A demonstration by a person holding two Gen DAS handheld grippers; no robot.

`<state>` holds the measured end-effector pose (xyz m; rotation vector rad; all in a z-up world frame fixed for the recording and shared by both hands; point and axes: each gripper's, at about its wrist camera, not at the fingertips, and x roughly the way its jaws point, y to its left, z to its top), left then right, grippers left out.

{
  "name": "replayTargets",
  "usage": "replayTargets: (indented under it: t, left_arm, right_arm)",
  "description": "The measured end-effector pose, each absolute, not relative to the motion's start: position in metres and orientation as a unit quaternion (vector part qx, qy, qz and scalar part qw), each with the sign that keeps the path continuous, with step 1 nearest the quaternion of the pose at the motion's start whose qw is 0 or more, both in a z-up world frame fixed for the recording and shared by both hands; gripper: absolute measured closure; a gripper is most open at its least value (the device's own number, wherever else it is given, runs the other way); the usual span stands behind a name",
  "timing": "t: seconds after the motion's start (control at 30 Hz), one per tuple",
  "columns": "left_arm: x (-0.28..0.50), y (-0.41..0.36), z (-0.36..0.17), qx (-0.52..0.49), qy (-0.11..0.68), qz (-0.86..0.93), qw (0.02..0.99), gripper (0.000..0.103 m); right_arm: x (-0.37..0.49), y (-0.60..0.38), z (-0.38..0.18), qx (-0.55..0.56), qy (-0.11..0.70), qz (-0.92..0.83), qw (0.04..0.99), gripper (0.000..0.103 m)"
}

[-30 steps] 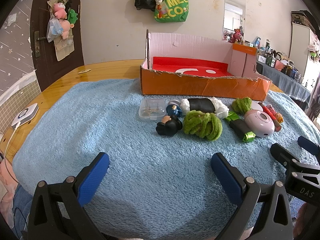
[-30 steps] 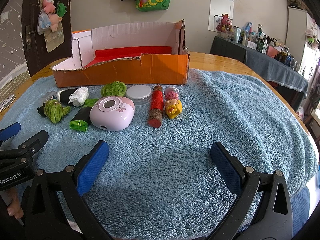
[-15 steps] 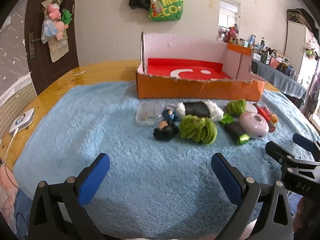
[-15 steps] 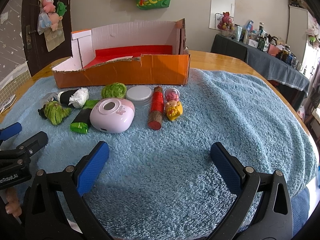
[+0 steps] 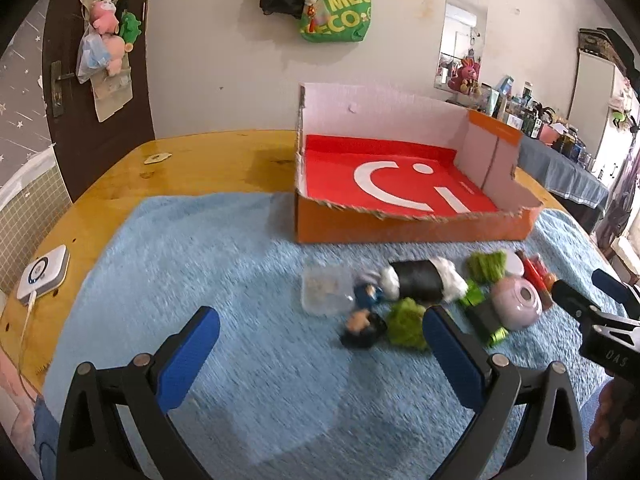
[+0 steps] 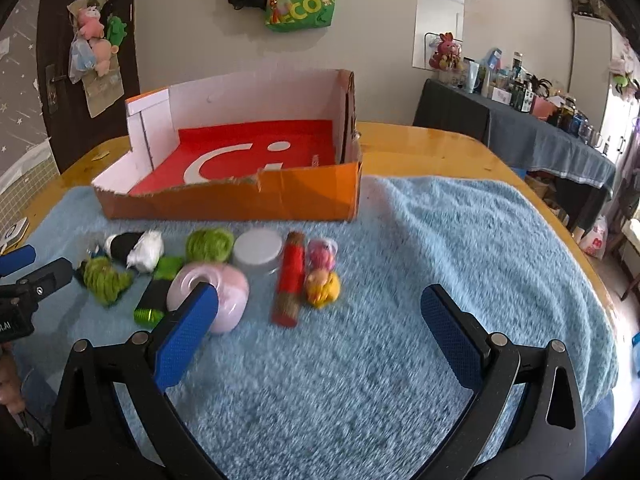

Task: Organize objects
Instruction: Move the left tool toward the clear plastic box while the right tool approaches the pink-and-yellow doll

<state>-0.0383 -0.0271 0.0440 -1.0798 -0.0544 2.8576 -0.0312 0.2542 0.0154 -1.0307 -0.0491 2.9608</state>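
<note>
The bench (image 5: pixel 120 176) carried a blue towel (image 6: pixel 460 240), and at the towel's far edge sat the box (image 5: pixel 400 232), its red floor bare. Against the view half a second before, both cameras had risen and tipped forward: the box floor showed far more fully, and the row of things lay closer under the fingers. The blur on the towel fitted a quick move. That read as the approach to a first pick, with nothing yet sorted.

The left tongs (image 5: pixel 320 356) hung spread wide and empty over the towel, the right finger just short of the green tuft (image 5: pixel 406 326) and the dark figurine (image 5: pixel 362 330). The right tongs (image 6: pixel 318 320) were likewise wide apart and empty, the left finger overlapping the pink case (image 6: pixel 224 292) in view; touch could not be told.

All the task's things lay loose on the towel in front of the box: the black roll (image 5: pixel 420 280), the white lid (image 6: pixel 258 249), the red tube (image 6: pixel 291 280), the clear tub (image 5: pixel 325 292), a second tuft (image 6: pixel 209 244) and the yellow toy (image 6: pixel 322 286). They were packed touching one another, so any grasp would likely nudge a neighbour.
</note>
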Motion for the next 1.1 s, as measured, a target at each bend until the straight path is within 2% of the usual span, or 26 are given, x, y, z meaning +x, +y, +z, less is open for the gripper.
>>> replayTargets:
  t: [0.57,1.03,1.1]
  left_arm:
    - [-0.085,-0.053,0.032,-0.428,0.019,0.901,0.070,0.000]
    - [-0.098,-0.051,0.022,-0.439,0.035,0.895,0.071,0.000]
    - [-0.100,-0.050,0.021,-0.438,0.034,0.895,0.074,0.003]
  right_arm:
    - [-0.060,0.280,0.014,-0.380,-0.021,0.925,0.018,0.000]
    - [-0.069,0.285,0.005,-0.397,-0.032,0.917,0.024,0.000]
    - [-0.069,0.284,0.005,-0.396,-0.037,0.917,0.021,0.000]
